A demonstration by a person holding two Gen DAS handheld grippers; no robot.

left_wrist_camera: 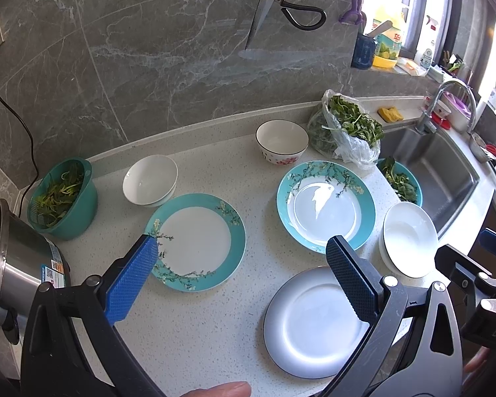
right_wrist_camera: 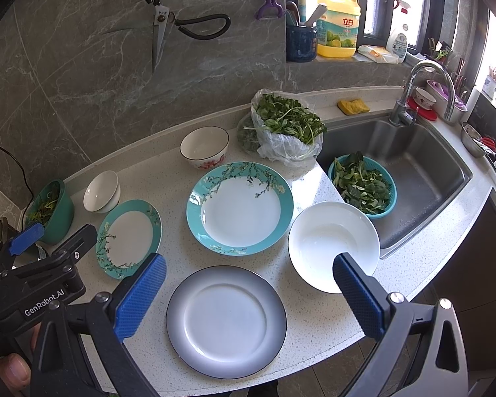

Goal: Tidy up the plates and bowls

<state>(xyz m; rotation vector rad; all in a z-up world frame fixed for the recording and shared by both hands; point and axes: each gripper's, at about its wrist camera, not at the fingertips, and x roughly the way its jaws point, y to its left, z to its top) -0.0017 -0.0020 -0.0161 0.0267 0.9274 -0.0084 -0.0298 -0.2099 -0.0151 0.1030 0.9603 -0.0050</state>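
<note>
Nothing stacked yet: three plates [right_wrist_camera: 226,321] and three bowls [right_wrist_camera: 334,244] all lie apart on the desk [right_wrist_camera: 168,182]. Your left tongs [left_wrist_camera: 241,254] and right tongs [right_wrist_camera: 249,268] hover spread, empty. All sorting remains.

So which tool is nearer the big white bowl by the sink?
Right. The right tool has one finger overlapping the white bowl; the left tool hovers nearer the small teal plate.

Bare counter [right_wrist_camera: 168,178] between bowls and plates — greens bag [right_wrist_camera: 286,132] crowding sink-side.
</note>
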